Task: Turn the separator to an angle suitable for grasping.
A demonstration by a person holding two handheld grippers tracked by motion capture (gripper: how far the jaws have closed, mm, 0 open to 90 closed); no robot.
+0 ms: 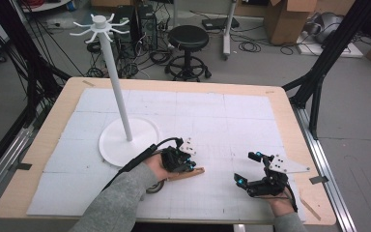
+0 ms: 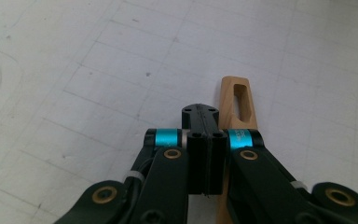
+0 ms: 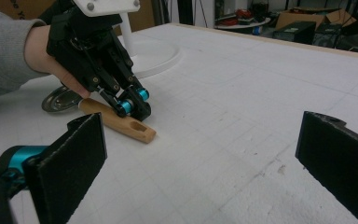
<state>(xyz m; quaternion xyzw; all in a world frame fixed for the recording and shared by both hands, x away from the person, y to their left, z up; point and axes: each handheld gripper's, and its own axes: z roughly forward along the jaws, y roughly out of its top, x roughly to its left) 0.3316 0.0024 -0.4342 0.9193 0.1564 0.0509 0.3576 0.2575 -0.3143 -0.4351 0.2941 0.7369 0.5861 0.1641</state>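
We take the pale wooden handle with the slotted end (image 3: 121,122) as the thing in hand; it lies flat on the white gridded foam sheet (image 1: 222,121) covering the table, joined to a round metal head (image 3: 59,99) that peeks out beneath the person's left hand, so we judge it a ladle or strainer laid down for pickup; the slot looks made for hanging. The left gripper (image 2: 204,140) sits low over the handle's middle, its black jaws closed together, the wood running just beside and below them at their 3 o'clock, so we cannot tell whether they pinch it. At 10 o'clock stands a white pole stand with hooked arms on a round base (image 1: 117,92), likely the hanging place. At 3 o'clock, well apart, the right gripper (image 1: 251,169) rests with jaws wide open, empty, waiting.
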